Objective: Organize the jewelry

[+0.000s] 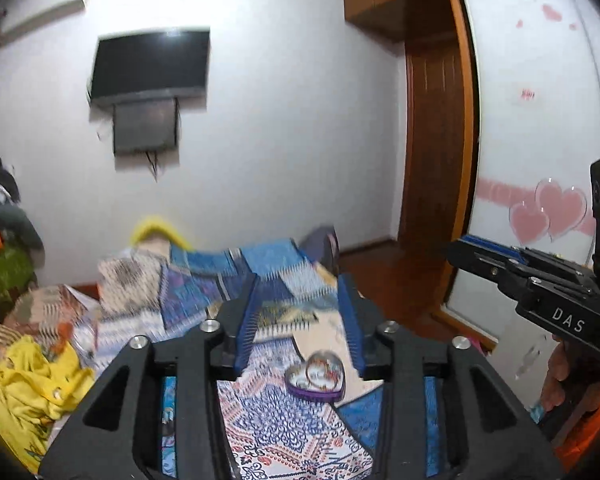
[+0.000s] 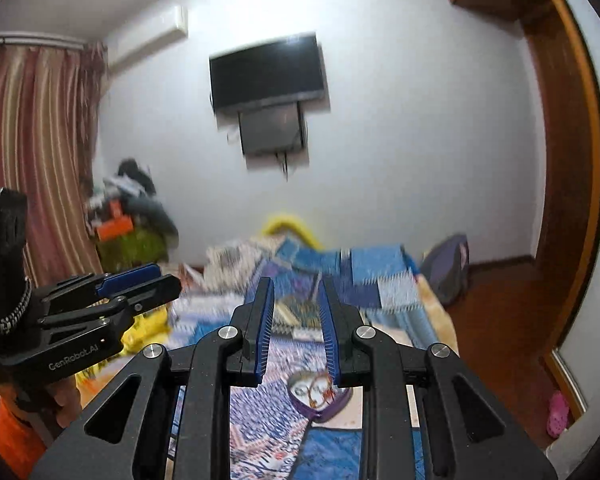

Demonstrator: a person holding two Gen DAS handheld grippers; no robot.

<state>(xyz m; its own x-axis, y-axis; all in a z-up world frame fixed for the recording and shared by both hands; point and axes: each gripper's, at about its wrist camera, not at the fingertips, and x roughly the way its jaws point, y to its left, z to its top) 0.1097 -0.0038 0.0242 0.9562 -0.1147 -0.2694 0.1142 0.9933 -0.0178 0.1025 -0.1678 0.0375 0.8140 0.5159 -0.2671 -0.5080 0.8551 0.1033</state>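
Note:
A purple heart-shaped jewelry box (image 1: 315, 381) lies open on the patterned bedspread (image 1: 284, 432), with rings or bangles inside. It also shows in the right wrist view (image 2: 318, 396), partly behind the right finger. My left gripper (image 1: 300, 292) is open and empty, raised above the bed, the box below and between its fingers. My right gripper (image 2: 296, 292) is open and empty, raised too. The right gripper shows from the side in the left wrist view (image 1: 488, 256); the left gripper shows in the right wrist view (image 2: 152, 280).
Blue patchwork blankets (image 1: 260, 268) and pillows lie at the bed's far end. Yellow cloth (image 1: 32, 392) is heaped at the left. A TV (image 1: 150, 64) hangs on the far wall. A wardrobe door with pink hearts (image 1: 540, 160) stands at the right, wooden floor (image 2: 500, 320) beside the bed.

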